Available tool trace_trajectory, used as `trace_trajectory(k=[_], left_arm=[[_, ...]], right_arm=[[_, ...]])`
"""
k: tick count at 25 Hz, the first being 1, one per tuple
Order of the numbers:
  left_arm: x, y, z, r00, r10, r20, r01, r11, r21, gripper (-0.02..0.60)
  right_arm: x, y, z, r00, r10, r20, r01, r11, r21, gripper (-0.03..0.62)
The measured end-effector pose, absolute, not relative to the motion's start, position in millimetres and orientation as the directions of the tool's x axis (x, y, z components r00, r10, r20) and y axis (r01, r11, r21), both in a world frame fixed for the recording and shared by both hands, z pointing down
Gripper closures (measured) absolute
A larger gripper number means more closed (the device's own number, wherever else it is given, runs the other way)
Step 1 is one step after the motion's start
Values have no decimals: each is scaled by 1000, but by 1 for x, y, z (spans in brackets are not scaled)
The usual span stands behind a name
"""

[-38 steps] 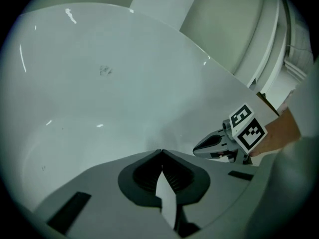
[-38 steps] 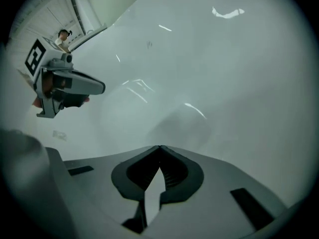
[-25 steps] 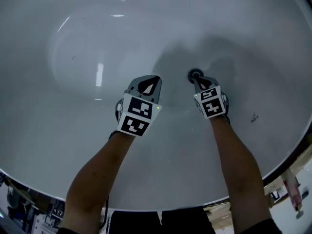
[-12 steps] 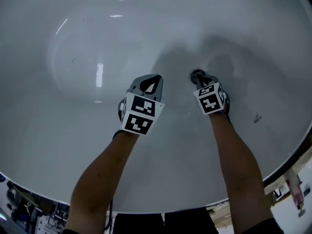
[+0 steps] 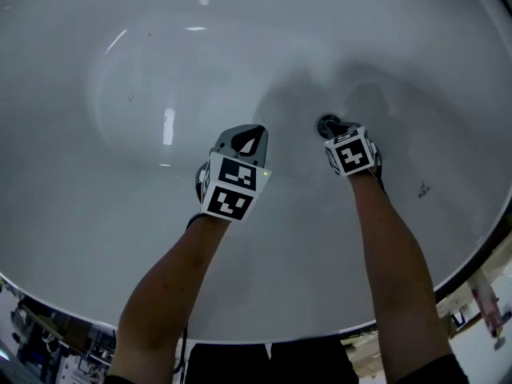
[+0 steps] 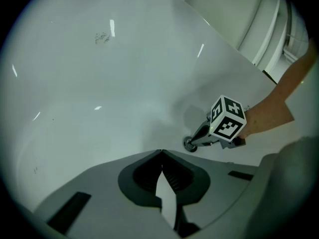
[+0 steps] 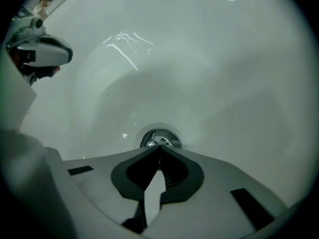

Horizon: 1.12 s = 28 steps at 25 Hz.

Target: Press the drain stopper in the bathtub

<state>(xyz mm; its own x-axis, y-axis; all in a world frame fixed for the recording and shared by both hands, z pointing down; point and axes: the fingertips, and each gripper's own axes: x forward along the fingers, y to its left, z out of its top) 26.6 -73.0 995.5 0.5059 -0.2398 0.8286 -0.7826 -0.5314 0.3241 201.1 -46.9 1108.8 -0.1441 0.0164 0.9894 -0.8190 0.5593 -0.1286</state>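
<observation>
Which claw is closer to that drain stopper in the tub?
The right. The right claw, tips together, sits right at the stopper, touching or nearly so. The left claw hangs off to the stopper's left over bare tub, well apart.

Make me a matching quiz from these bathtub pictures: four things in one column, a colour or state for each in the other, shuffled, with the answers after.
Column one
1. left tongs
2. right tongs
3. drain stopper
4. bathtub

Column two
A. round, shiny metal
B. white and glossy
C. shut and empty, tips right at the drain stopper
D. shut and empty, tips over bare tub surface

Pairs: 1-D, 2-C, 3-A, 4-B
</observation>
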Motion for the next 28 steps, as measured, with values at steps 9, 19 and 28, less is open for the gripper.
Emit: trace_trajectory(k=[9, 19, 28], left_arm=[[24, -70, 910, 486, -278, 829, -798, -528, 291, 568], [45, -66, 698, 512, -354, 783, -795, -540, 276, 568], [32, -53, 476, 464, -544, 699, -851, -494, 180, 568]], right_arm=[[190, -45, 1008, -215, -78, 973, -822, 553, -137, 579], [166, -13, 783, -353, -172, 920, -795, 574, -198, 580], [158, -1, 541, -495, -381, 781, -792, 568, -225, 580]])
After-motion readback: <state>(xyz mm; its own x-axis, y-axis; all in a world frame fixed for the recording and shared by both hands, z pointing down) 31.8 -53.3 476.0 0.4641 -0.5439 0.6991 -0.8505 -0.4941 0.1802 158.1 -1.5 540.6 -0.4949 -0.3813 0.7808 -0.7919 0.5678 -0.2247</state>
